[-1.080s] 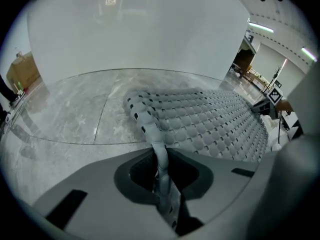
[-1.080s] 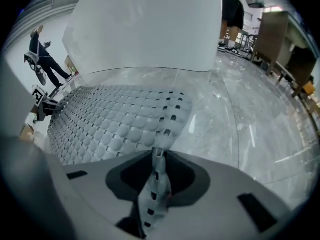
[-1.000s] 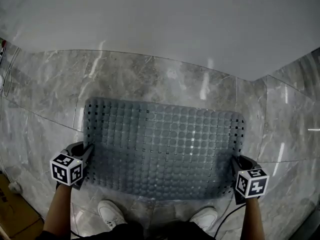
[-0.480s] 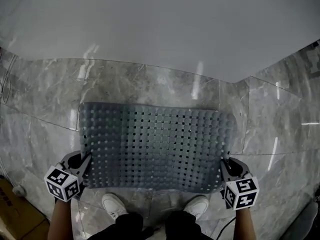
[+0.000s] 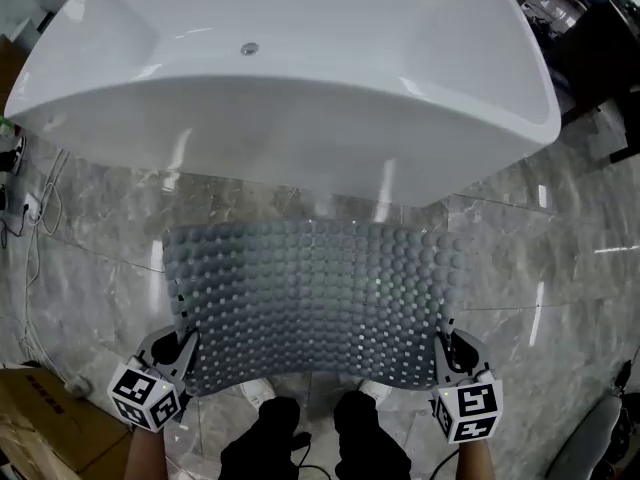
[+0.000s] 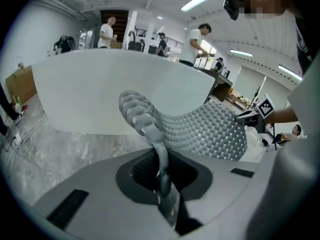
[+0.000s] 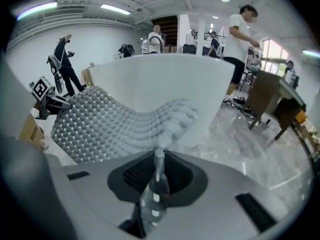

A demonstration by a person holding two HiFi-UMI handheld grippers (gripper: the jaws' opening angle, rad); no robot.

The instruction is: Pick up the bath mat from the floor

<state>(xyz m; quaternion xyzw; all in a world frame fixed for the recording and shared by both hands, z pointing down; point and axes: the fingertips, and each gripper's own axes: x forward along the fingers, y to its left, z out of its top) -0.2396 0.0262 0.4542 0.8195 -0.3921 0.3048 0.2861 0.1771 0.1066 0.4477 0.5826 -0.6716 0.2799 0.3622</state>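
The grey studded bath mat (image 5: 315, 298) hangs in the air in front of me, stretched between both grippers and sagging in the middle. My left gripper (image 5: 183, 353) is shut on its near left corner; the mat's edge (image 6: 160, 159) runs pinched between the jaws. My right gripper (image 5: 442, 353) is shut on the near right corner, with the mat's edge (image 7: 156, 179) clamped between its jaws. In the left gripper view the mat (image 6: 210, 134) curves away toward the other gripper (image 6: 252, 118).
A large white bathtub (image 5: 290, 78) stands just beyond the mat on the grey marble floor (image 5: 90, 258). A cardboard box (image 5: 40, 423) sits at the lower left, cables (image 5: 30, 218) trail along the left. My shoes (image 5: 262, 393) are under the mat. People stand in the background (image 7: 240, 49).
The mat has risen off the floor and now hangs bowed between the grippers. Both grippers have come nearer to me, and the view has tilted up onto the bathtub.
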